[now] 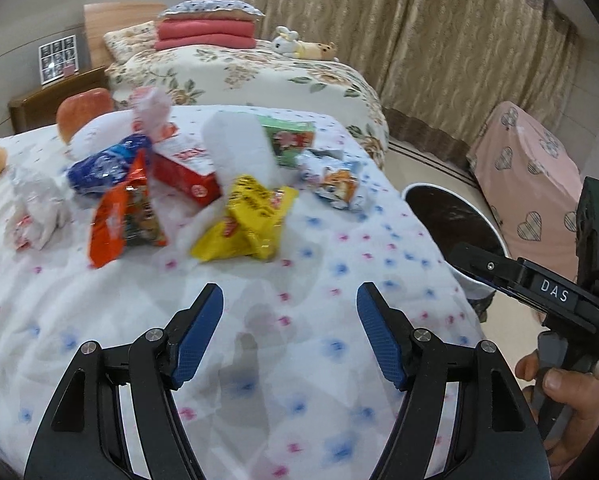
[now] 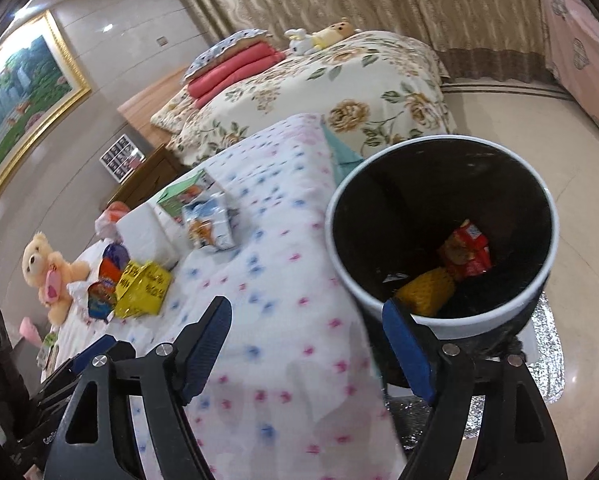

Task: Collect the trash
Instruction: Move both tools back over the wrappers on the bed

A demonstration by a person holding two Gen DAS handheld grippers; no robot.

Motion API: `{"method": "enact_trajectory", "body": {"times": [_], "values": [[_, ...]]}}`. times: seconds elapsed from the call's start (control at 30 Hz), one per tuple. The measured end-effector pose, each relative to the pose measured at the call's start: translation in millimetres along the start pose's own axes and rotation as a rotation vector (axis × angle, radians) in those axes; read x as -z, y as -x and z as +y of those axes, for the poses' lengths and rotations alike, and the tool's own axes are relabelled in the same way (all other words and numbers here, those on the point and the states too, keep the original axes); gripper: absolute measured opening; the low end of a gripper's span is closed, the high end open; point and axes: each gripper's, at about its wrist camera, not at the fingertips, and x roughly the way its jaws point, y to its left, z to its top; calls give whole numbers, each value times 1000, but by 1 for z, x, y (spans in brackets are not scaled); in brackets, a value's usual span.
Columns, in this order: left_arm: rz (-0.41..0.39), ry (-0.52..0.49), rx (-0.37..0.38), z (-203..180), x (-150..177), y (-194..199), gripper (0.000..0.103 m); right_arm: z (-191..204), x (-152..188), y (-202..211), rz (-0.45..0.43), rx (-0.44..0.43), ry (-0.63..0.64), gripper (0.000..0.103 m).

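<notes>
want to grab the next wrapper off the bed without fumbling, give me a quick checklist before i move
1. Left gripper empty, jaws open: ok.
2. Right gripper empty, jaws open: ok.
3. Bin upright beside the bed, mouth unobstructed: ok.
4. Room left in the bin: ok, only a red packet and a yellow one at the bottom.
5. Yellow wrapper nearest the left gripper, nothing lying on it: ok.
6. Whether the red box is trash or still in use: cannot tell.
</notes>
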Motion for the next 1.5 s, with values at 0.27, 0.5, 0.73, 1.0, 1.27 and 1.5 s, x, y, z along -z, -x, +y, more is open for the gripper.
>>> {"method": "enact_trajectory", "body": {"times": [0.27,0.5,0.73,1.0,1.27,1.5], "values": [[-7,50,-36,26,3,6,71,19,1,-12,25,-23,40,80],[-8,87,-77,55,5,13,71,41,3,-20,42,-56,71,80],[-4,125,-124,89,1,14,71,74,7,-33,67,-107,123,80],[24,129,-123,120,-15,2,71,97,11,-45,92,-139,156,80],[78,81,-74,124,-24,-11,71,111,7,-54,99,-156,161,80],[76,74,-26,131,-18,-2,71,121,5,-65,110,-176,152,80]]}}
